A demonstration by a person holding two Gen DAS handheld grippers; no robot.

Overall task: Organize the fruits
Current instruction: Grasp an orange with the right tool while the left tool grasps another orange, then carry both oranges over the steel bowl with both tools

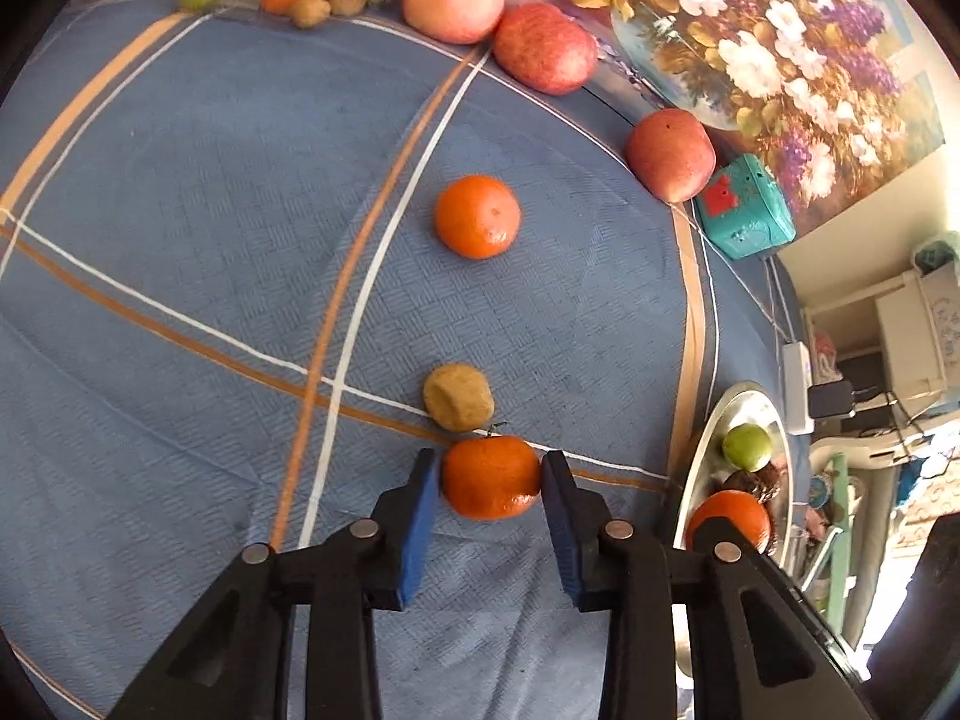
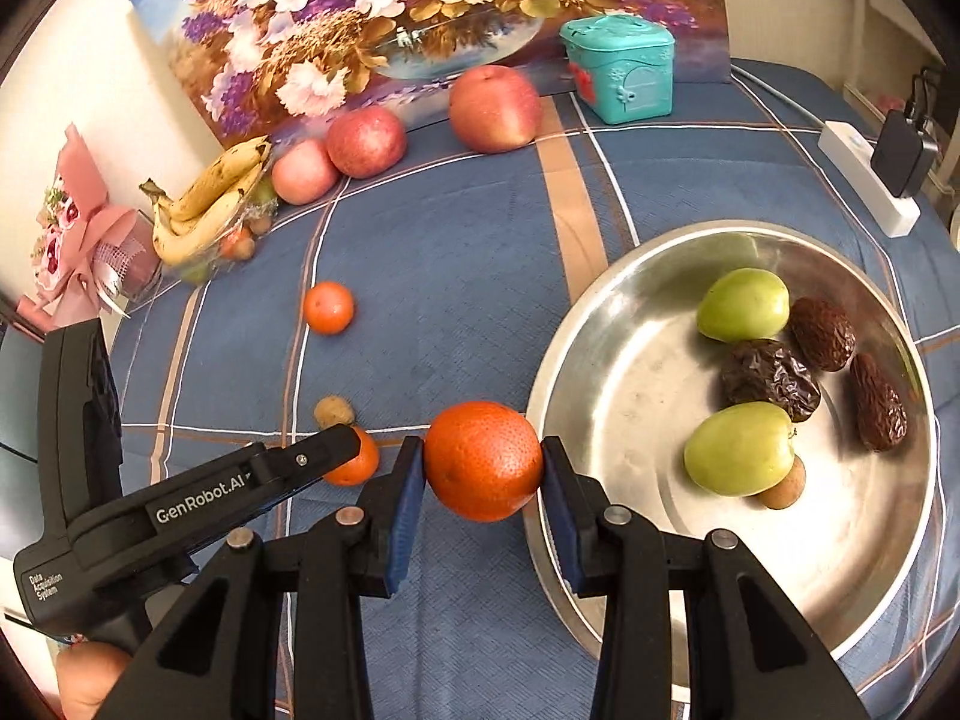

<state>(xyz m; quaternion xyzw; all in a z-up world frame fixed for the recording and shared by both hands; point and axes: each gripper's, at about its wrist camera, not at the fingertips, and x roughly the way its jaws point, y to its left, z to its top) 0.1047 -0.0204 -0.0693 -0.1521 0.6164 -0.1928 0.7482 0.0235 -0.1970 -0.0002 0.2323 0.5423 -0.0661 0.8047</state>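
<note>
My left gripper (image 1: 491, 477) is shut on a small tangerine (image 1: 491, 483) that rests on the blue cloth, next to a small brown fruit (image 1: 458, 397). My right gripper (image 2: 483, 461) is shut on an orange (image 2: 483, 459) held just left of the steel bowl's rim (image 2: 606, 276). The bowl holds two green fruits (image 2: 743, 304), three dark dates (image 2: 770, 380) and a small brown fruit. Another tangerine (image 1: 477, 216) lies loose further out; it also shows in the right wrist view (image 2: 328, 307). The left gripper's body (image 2: 198, 492) shows in the right wrist view.
Three red apples (image 2: 495, 108) line the back by a flower painting (image 2: 420, 6). A teal box (image 2: 621, 69) stands beside them. A glass dish with bananas (image 2: 210, 198) sits at the back left, a pink bouquet (image 2: 84, 234) beyond it. A power strip (image 2: 870, 180) lies at right.
</note>
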